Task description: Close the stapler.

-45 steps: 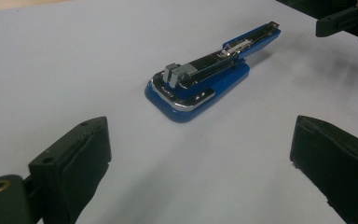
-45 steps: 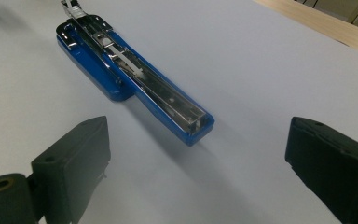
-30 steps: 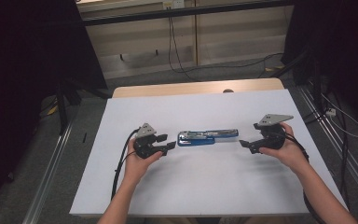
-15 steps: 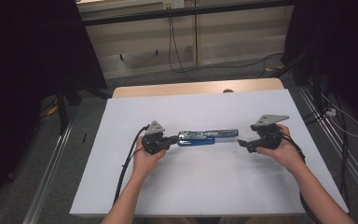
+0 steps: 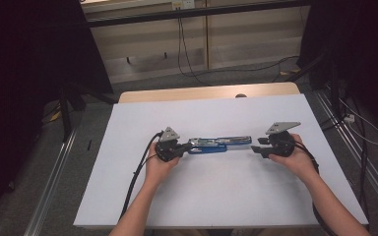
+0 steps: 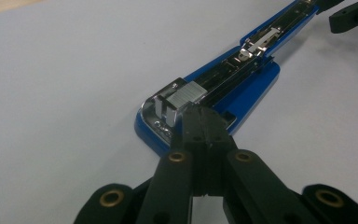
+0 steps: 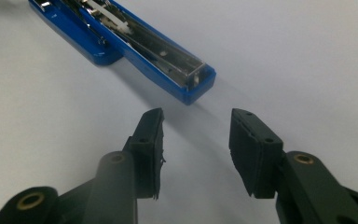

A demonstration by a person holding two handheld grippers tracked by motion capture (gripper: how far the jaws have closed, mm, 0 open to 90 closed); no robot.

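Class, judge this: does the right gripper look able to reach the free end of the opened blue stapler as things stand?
Probably yes. The right gripper stands open just short of the stapler, with bare white table between them and nothing in the way.

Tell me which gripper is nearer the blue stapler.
Left. The left gripper is shut, its jaws right at the base end of the opened blue stapler. The right gripper sits just short of the stapler's far tip, jaws apart with nothing between them.

High view looks down; both gripper views closely share the stapler [image 6: 223,88].
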